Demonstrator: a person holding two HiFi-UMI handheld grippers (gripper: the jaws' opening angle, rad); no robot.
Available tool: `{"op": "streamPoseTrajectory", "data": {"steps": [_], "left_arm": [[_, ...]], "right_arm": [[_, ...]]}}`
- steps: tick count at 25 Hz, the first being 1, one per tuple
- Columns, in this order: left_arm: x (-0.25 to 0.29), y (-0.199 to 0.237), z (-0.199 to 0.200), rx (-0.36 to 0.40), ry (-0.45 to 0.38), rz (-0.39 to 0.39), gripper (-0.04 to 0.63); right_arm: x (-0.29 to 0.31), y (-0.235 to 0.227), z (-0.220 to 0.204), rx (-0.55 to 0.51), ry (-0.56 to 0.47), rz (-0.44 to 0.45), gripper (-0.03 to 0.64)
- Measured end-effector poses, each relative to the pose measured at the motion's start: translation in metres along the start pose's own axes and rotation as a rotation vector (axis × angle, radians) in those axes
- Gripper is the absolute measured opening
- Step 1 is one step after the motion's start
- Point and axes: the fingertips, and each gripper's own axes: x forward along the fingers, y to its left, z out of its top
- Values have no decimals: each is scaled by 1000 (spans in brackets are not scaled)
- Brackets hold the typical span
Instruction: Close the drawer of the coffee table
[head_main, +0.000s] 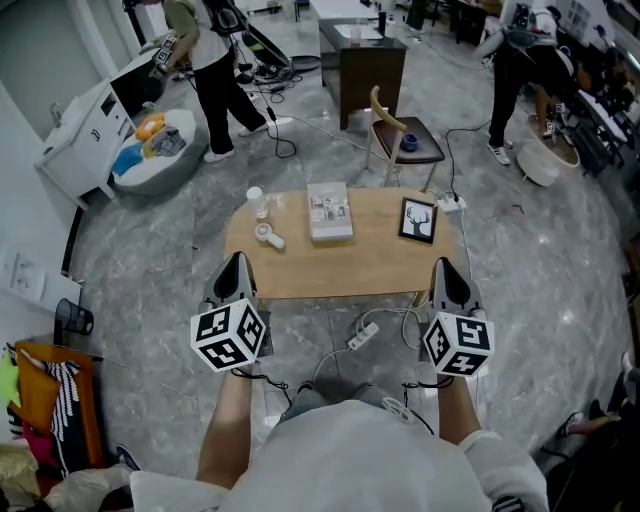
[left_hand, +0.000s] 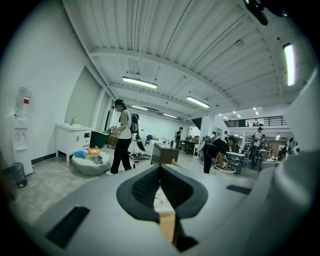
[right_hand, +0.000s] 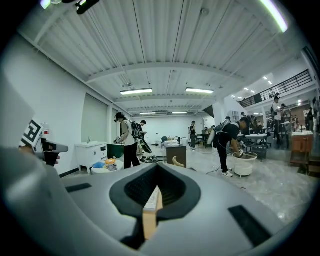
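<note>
The coffee table (head_main: 380, 262) lies straight ahead of you and a little below. Its long axis runs from your left to your right, so the near long edge faces you squarely. Your left gripper (head_main: 237, 262) is clenched on nothing, its tips showing against the near left corner of the surface. Your right gripper (head_main: 446, 268) is likewise clenched and empty, its tips showing against the near right corner. Both point away from you across the short way of the table, and neither looks clearly nearer than the other. Each gripper view shows only a strip of the wooden top with the book (head_main: 329, 211) on it in the notch below the closed jaws. That suggests both are lined up on the table, well apart from each other. The drawer itself cannot be made out in any view. If it opens on your side, it is hidden under the overhang of the top, somewhere between the two grippers. In that case the push would likely run straight forward along the way both grippers already point. How far each tip stands above the edge cannot be told.
</note>
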Motion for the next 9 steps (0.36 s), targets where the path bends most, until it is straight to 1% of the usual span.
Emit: {"op": "streamPoseTrajectory", "data": {"steps": [9], "left_arm": [[-3,-2,1,25,-3,12,-3]], "right_arm": [[-2,2,3,8,-6,15,0]]}}
